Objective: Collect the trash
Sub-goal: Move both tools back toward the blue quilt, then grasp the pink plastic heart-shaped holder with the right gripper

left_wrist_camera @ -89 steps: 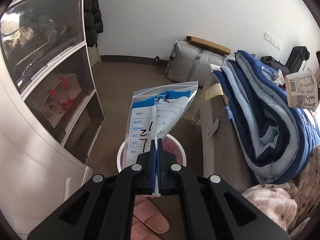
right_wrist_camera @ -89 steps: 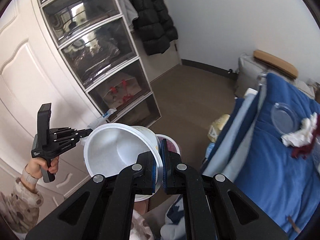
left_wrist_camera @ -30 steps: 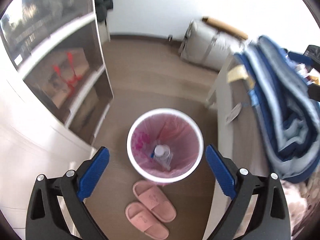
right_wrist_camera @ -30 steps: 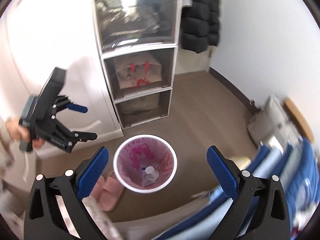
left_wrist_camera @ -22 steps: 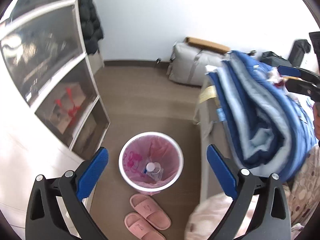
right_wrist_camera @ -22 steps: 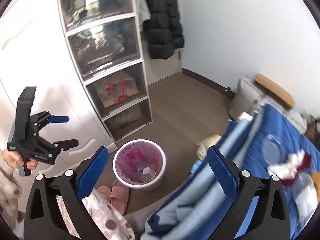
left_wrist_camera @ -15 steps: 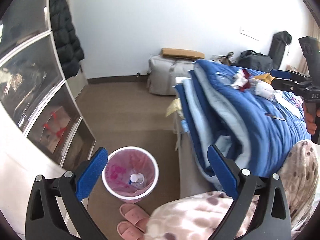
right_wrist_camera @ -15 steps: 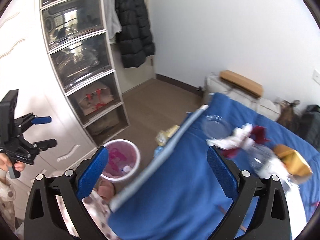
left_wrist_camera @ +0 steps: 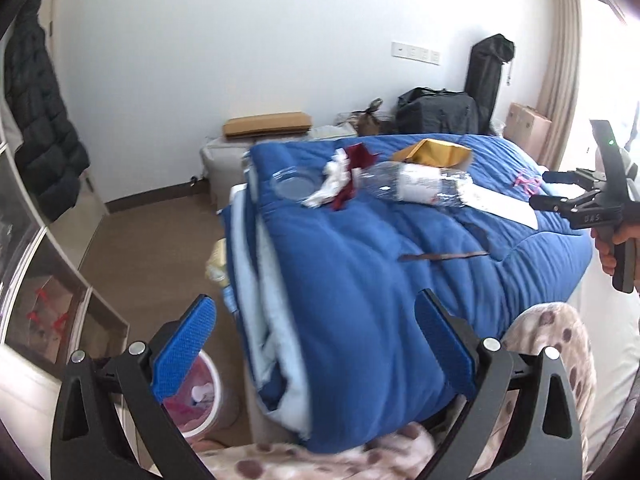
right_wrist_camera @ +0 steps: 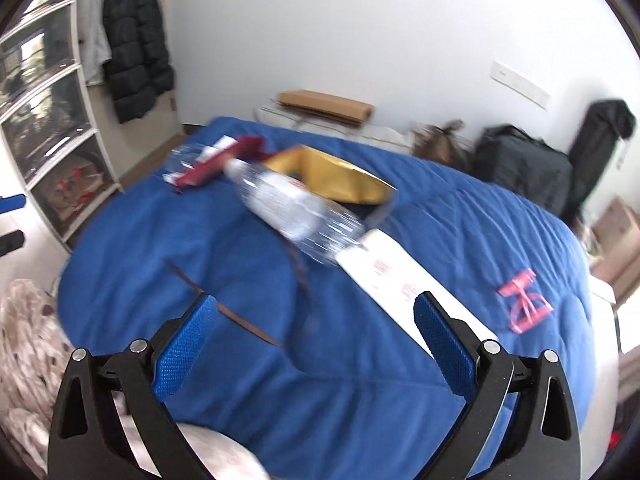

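Trash lies on the blue quilt (left_wrist_camera: 360, 280): a clear plastic bottle (left_wrist_camera: 416, 188), a yellow bag (left_wrist_camera: 432, 154), white tissue with a dark red wrapper (left_wrist_camera: 340, 184), a clear lid (left_wrist_camera: 290, 188), a white paper (left_wrist_camera: 500, 204) and a thin brown strip (left_wrist_camera: 440, 256). My left gripper (left_wrist_camera: 316, 340) is open and empty, above the quilt's near edge. The pink-lined bin (left_wrist_camera: 200, 396) sits on the floor at lower left. My right gripper (right_wrist_camera: 314, 336) is open and empty over the quilt, with the bottle (right_wrist_camera: 296, 212), the paper (right_wrist_camera: 404, 284) and the brown strip (right_wrist_camera: 232, 312) ahead of it. It also shows open in the left wrist view (left_wrist_camera: 544, 189).
Clear-fronted drawers (right_wrist_camera: 44, 120) and a black coat (right_wrist_camera: 136, 52) stand on the left. Grey and black bags (left_wrist_camera: 436, 112) and cardboard boxes (left_wrist_camera: 528, 124) line the far wall. A pink ribbon shape (right_wrist_camera: 524, 306) lies on the quilt. A spotted blanket (left_wrist_camera: 552, 344) is close by.
Three seconds ago the left gripper held a plastic bag and the right a paper bowl; both have since opened empty and swung from over the bin to face the bed.
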Demonstrator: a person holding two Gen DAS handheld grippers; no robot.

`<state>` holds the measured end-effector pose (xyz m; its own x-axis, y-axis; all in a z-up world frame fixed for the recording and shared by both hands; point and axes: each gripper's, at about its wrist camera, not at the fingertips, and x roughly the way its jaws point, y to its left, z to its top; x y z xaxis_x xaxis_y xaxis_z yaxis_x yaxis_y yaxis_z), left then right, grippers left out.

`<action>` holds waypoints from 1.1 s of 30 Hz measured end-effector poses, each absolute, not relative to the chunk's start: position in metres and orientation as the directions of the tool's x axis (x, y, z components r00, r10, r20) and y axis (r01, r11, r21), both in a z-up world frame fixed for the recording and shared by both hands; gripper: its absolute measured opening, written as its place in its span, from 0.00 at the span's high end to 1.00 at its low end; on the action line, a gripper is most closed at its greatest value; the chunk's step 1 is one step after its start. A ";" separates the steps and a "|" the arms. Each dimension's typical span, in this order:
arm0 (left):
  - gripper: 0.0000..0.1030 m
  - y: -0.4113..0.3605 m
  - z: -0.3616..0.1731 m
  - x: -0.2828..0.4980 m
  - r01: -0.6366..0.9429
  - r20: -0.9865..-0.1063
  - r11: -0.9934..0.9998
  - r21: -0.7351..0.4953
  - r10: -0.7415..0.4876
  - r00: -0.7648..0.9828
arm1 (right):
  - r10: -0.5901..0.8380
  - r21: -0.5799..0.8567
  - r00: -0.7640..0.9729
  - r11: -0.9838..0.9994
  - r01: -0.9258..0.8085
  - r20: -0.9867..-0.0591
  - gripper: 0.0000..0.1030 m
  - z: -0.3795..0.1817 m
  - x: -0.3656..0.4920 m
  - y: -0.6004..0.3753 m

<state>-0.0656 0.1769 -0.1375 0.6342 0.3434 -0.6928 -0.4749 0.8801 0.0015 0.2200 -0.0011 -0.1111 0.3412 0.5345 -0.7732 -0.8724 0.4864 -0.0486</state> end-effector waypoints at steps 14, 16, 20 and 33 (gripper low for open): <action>0.05 0.113 -0.166 0.042 -0.361 -0.743 0.930 0.062 0.285 0.606 | 0.456 0.004 0.397 0.660 -0.751 -0.797 0.07 -0.149 0.316 -0.111; 0.05 0.107 -0.171 0.054 -0.357 -0.748 0.932 0.068 0.285 0.600 | 0.462 0.016 0.411 0.680 -0.733 -0.786 0.07 -0.150 0.334 -0.120; 0.05 0.100 -0.176 0.072 -0.353 -0.752 0.933 0.074 0.285 0.594 | 0.505 0.116 0.392 0.713 -0.691 -0.769 0.07 -0.157 0.372 -0.132; 0.05 0.099 -0.184 0.113 -0.353 -0.776 0.933 0.068 0.272 0.569 | 0.585 0.296 0.275 0.695 -0.656 -0.763 0.48 -0.203 0.434 -0.113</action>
